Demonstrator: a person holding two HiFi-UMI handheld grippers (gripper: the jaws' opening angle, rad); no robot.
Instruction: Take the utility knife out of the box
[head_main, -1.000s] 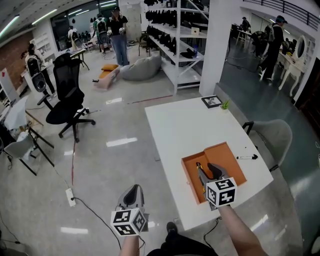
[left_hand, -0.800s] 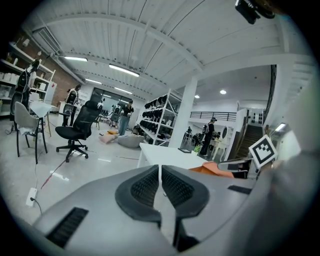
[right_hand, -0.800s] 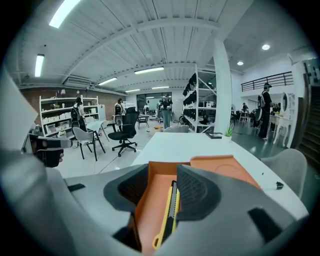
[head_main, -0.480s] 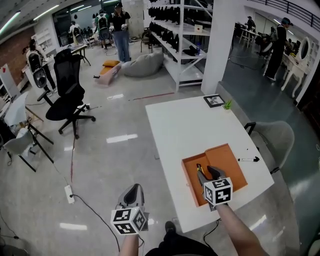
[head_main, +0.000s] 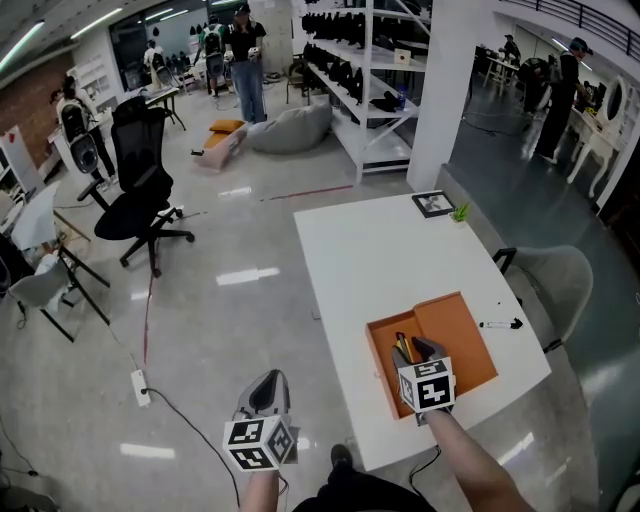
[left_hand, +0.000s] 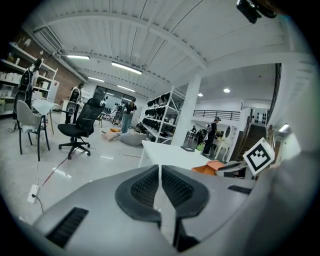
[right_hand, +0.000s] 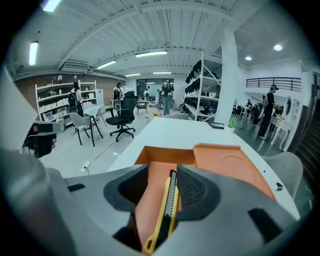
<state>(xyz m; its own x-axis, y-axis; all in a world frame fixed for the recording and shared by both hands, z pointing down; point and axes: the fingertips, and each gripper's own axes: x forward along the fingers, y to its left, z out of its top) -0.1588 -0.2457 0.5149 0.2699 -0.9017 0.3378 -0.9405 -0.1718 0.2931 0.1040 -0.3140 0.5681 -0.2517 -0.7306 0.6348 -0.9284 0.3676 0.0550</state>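
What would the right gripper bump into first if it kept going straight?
Probably the yellow utility knife, which lies between the open fingers of the right gripper, then the floor of the orange box; depth is unclear.

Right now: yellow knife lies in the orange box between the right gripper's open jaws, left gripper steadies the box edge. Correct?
Wrong about the left gripper. In the head view it hangs over the floor, left of the table, jaws together, touching nothing. The rest is right: the knife lies in the orange box between the right gripper's open jaws.
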